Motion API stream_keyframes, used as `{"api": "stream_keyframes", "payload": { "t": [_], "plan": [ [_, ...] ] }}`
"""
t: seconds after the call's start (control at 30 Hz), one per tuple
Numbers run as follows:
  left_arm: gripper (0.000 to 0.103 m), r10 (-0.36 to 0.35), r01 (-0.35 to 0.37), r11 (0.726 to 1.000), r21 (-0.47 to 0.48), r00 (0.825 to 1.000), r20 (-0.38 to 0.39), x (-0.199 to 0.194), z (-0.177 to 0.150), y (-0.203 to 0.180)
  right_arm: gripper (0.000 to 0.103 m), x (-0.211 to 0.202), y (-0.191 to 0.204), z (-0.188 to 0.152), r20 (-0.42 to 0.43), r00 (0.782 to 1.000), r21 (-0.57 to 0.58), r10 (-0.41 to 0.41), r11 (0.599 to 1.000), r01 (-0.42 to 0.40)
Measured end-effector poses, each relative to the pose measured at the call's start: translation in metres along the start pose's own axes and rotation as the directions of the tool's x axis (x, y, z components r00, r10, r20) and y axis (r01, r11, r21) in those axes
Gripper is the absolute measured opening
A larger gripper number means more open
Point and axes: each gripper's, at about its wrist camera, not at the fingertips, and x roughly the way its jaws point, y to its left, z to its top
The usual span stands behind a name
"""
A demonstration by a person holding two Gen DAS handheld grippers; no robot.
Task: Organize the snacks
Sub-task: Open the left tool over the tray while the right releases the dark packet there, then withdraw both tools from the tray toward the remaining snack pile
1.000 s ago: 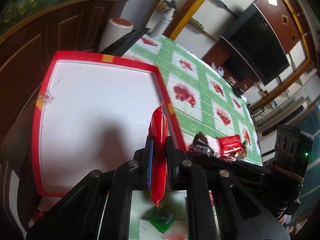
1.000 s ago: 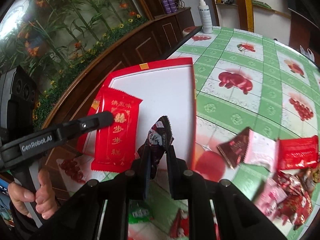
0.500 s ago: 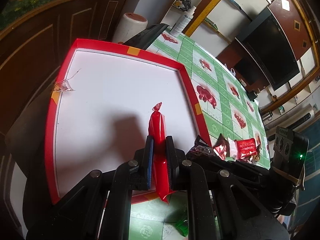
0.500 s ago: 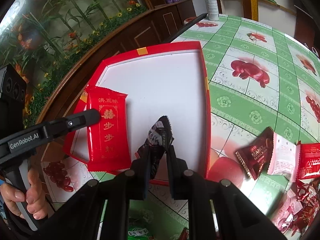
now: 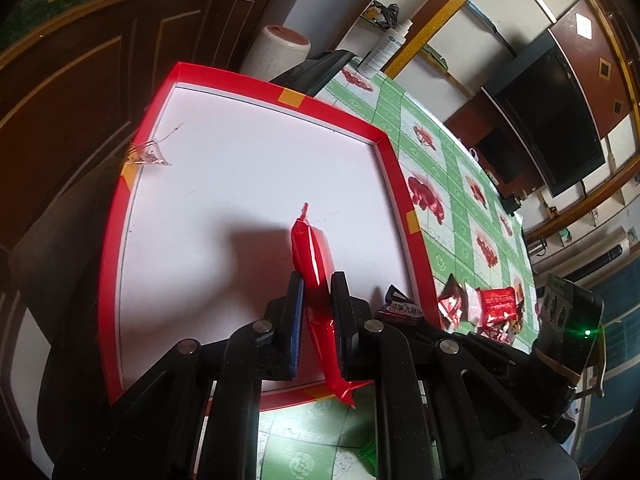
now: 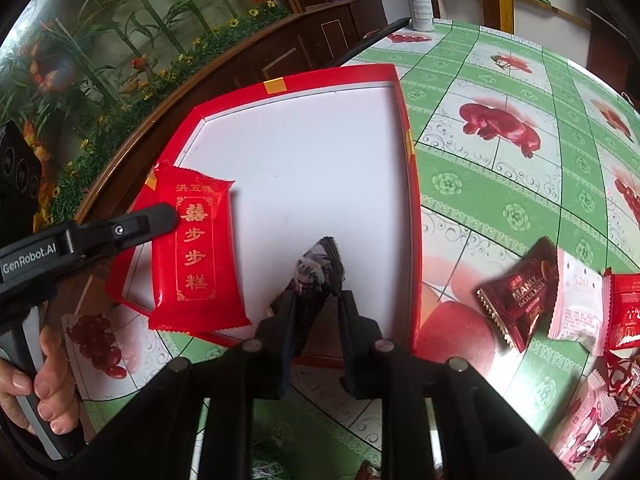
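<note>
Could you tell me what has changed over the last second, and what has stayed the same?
Both grippers have come down closer over the red tray. The right gripper is opening its jaws around the dark packet, letting it go into the tray. The left gripper stays shut on the red packet. The loose snacks on the tablecloth have not moved.

Tray (image 6: pixel 404 128) ahead of both grippers is bright red on the rim with a plain white floor and little orange tape tabs. Counter (image 6: pixel 500 184) cloth is green-and-white checks with red fruit prints. Left gripper's (image 5: pixel 317 288) packet (image 5: pixel 312 248) is glossy red, gold lettering; right gripper's (image 6: pixel 316 300) wrapper (image 6: pixel 318 264) is dark with white print.
</note>
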Motion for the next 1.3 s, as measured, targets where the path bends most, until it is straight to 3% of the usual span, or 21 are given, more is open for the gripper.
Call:
{"api": "stream_keyframes", "payload": {
  "t": [0.07,0.2,0.3,0.5,0.67,0.87,1.3],
  "plan": [
    [0.011,-0.002,0.002,1.0,-0.014,1.0,0.001,0.0,0.0,0.001,0.044,-0.002,0.001,-0.001,0.002,1.0,0.001,0.004,1.0,-0.004],
    [0.012,-0.015,0.015,1.0,-0.024,1.0,0.009,-0.002,-0.002,0.004,0.046,-0.011,0.005,-0.003,0.032,0.999,-0.011,0.004,1.0,-0.004],
    [0.014,0.007,-0.007,1.0,0.001,1.0,0.008,-0.005,-0.004,0.0,0.053,-0.022,0.009,-0.005,0.061,0.998,-0.019,0.007,1.0,-0.006],
    [0.05,0.047,-0.048,0.998,0.035,0.999,0.013,-0.014,-0.009,-0.013,0.069,-0.049,0.006,-0.012,0.116,0.993,-0.016,0.011,1.0,-0.009],
    [0.052,0.045,-0.047,0.997,0.065,0.999,0.03,-0.025,-0.016,-0.028,0.08,-0.073,-0.003,-0.024,0.154,0.988,0.032,0.0,0.999,-0.005],
    [0.059,-0.018,0.013,0.996,0.092,0.998,0.055,-0.038,-0.034,-0.044,0.084,-0.093,-0.016,-0.041,0.187,0.982,0.073,-0.005,0.997,-0.009],
    [0.059,-0.08,0.081,0.986,0.148,0.997,-0.012,-0.041,-0.056,-0.072,0.086,-0.116,-0.031,-0.051,0.199,0.98,0.123,-0.019,0.992,-0.006]
  ]
}}
